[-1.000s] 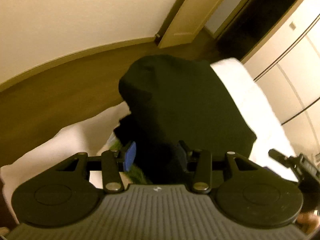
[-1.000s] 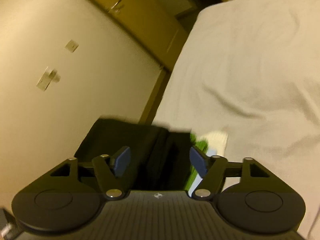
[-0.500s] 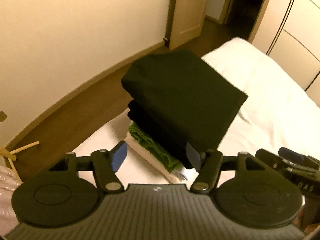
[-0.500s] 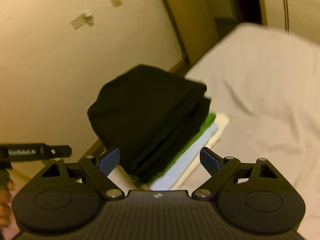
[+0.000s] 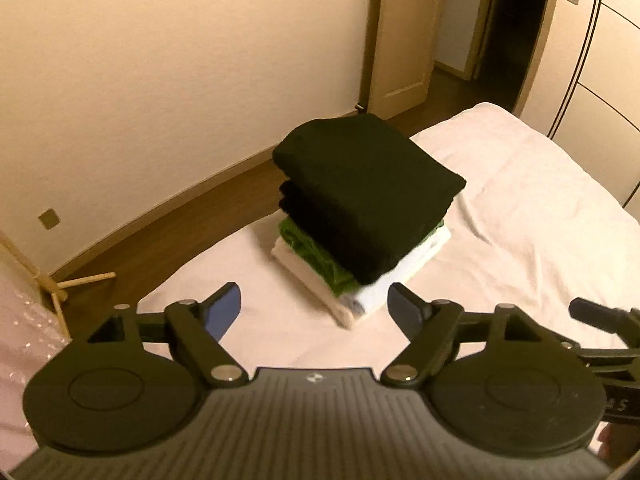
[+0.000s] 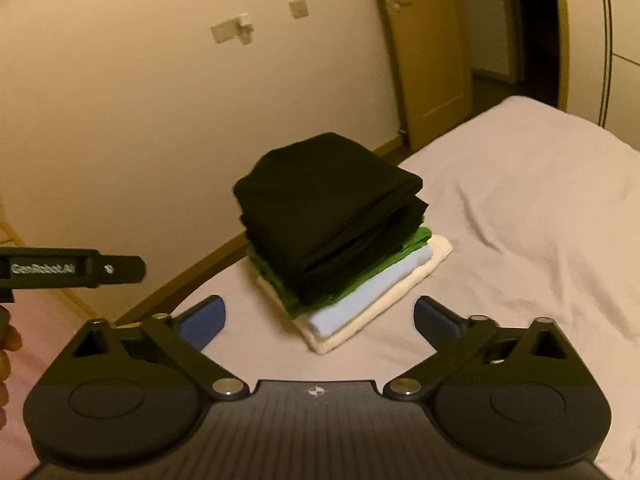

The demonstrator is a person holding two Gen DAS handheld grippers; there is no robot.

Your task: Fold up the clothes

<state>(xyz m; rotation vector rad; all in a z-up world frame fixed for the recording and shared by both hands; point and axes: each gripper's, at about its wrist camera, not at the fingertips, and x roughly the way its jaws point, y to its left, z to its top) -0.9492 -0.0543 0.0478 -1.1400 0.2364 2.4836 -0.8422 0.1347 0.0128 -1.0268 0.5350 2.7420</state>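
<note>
A neat stack of folded clothes [image 5: 360, 224] sits on the bed [image 5: 540, 216], close to the bed's edge nearest the cream wall [image 5: 160, 80]. On top lies a black garment [image 5: 368, 168] folded into a thick square, with a second black piece just under it; below those comes a green garment [image 5: 308, 252], then a pale blue one [image 6: 372, 292], and at the bottom a cream one [image 6: 400, 300] that sticks out furthest at the near corner. Both tools hang in the air short of the stack, pointing down toward it, and touch nothing. The left gripper [image 5: 314, 308] has its fingers [image 5: 222, 306] spread wide and opening further, with only bare sheet showing between them. The right gripper [image 6: 320, 316] likewise has its fingers [image 6: 436, 316] wide apart and opening, nothing between them. In the right wrist view the side of the left tool pokes in from the left edge, with part of a hand [image 6: 6, 356] below it. Beyond the bed, a wooden door [image 5: 400, 40] stands ajar.
</note>
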